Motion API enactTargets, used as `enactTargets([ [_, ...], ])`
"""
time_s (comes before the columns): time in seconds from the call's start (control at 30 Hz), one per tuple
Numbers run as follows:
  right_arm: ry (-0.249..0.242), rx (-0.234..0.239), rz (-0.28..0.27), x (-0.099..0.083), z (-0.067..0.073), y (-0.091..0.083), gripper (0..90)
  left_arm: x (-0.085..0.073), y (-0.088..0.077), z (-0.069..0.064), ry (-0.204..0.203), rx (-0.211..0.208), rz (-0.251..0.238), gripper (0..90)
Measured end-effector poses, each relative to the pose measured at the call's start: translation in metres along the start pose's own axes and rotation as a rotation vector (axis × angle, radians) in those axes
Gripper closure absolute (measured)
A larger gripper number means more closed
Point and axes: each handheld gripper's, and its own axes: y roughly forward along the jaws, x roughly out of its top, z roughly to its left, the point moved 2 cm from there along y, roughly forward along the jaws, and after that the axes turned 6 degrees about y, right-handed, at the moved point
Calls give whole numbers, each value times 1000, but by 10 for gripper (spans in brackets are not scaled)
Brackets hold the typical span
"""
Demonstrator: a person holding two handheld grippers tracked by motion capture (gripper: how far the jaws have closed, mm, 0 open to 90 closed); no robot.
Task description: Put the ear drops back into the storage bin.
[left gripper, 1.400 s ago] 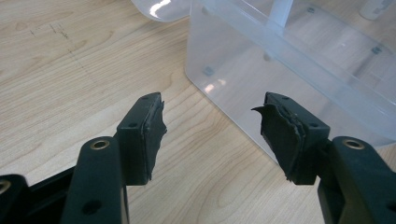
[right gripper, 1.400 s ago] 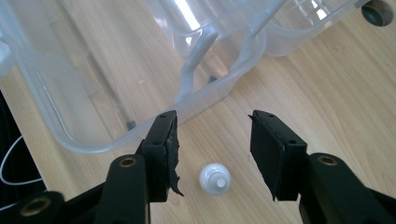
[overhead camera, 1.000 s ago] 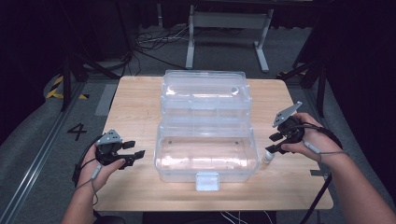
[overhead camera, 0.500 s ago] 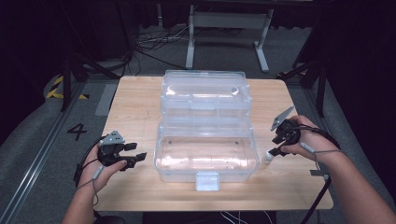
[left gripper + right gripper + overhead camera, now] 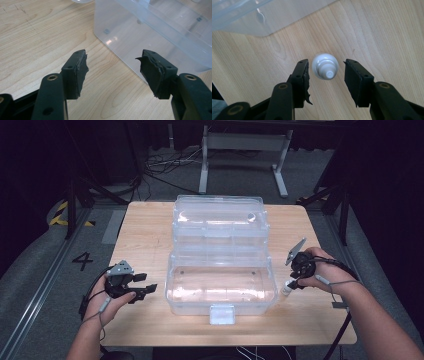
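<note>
Right gripper (image 5: 325, 75) has dropped over the small white bottle (image 5: 325, 66) upright right of the clear box (image 5: 221, 280), jaws wide astride it; left gripper (image 5: 112, 68) idle, open; centre before squeezing.

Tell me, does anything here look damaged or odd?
Yes: the black pads on the left gripper look torn and ragged along their edges, and one pad on the right gripper is frayed too. The clear box and small white bottle look fine.
</note>
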Motion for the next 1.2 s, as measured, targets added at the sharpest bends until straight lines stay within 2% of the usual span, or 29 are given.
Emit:
enactTargets([
  [0.17, -35, -4, 36, 4, 0, 6, 572, 0, 0, 0, 0, -1, 1, 386],
  [0.23, -29, 0, 45, 5, 0, 8, 578, 0, 0, 0, 0, -1, 1, 387],
  [0.47, -53, -8, 70, 7, 2, 9, 707, 0, 0, 0, 2, -2, 3, 387],
  [0.73, -54, 6, 71, 7, 3, 7, 717, 0, 1, -1, -1, -6, 2, 387],
  [1.0, -95, 8, 55, 11, 8, -12, 717, 0, 0, 0, -2, -5, 0, 388],
  [1.2, -118, 6, 61, 15, 12, -24, 716, 1, -3, 1, -16, 10, -29, 396],
])
